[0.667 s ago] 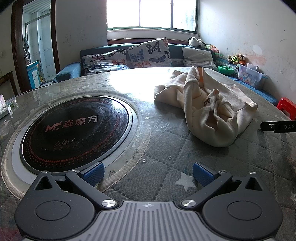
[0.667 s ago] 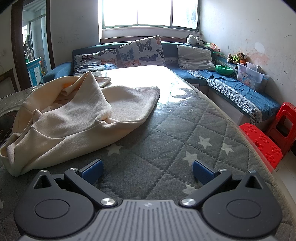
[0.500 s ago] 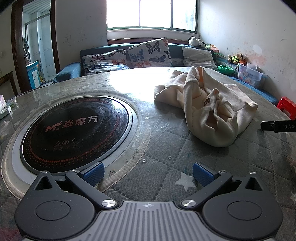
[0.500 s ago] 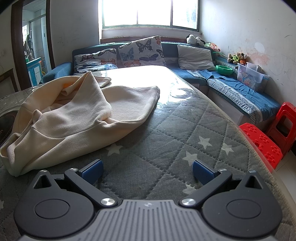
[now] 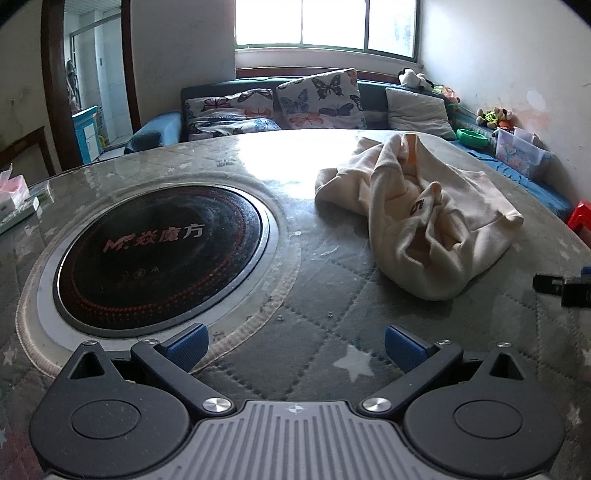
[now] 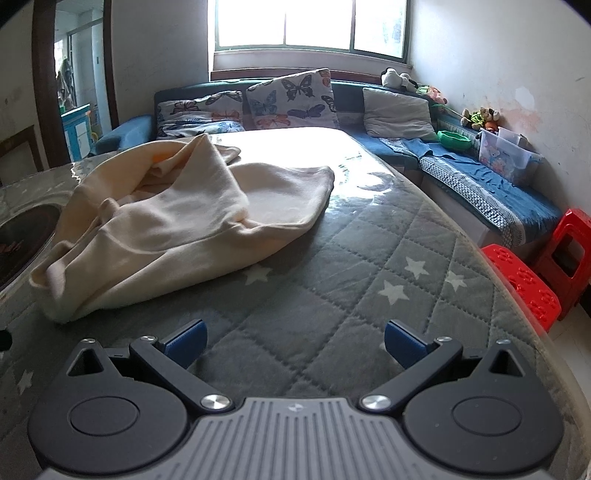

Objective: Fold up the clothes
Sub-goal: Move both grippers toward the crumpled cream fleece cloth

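A: Home or workshop?
B: Home, living room. Long dark-blue corner sofa (image 6: 491, 192) under bright window (image 6: 310, 26), butterfly-print cushions (image 6: 291, 99), plush toys (image 6: 480, 118) on ledge.
A: Dining too?
B: Yes. Round table under grey star-quilted cover (image 6: 369, 273), built-in round black induction hob (image 5: 162, 254) with red lettering. Red plastic stools (image 6: 535, 277) beside it. Scuffed white plaster wall (image 6: 517, 74).

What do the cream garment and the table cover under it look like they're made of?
The cream garment looks like soft knit fleece or sweatshirt cotton: matte, fuzzy, slumping in thick rounded folds. The table cover looks like quilted grey fabric with stitched diamonds and white stars, apparently under a clear glossy sheet, since window glare reflects off it.
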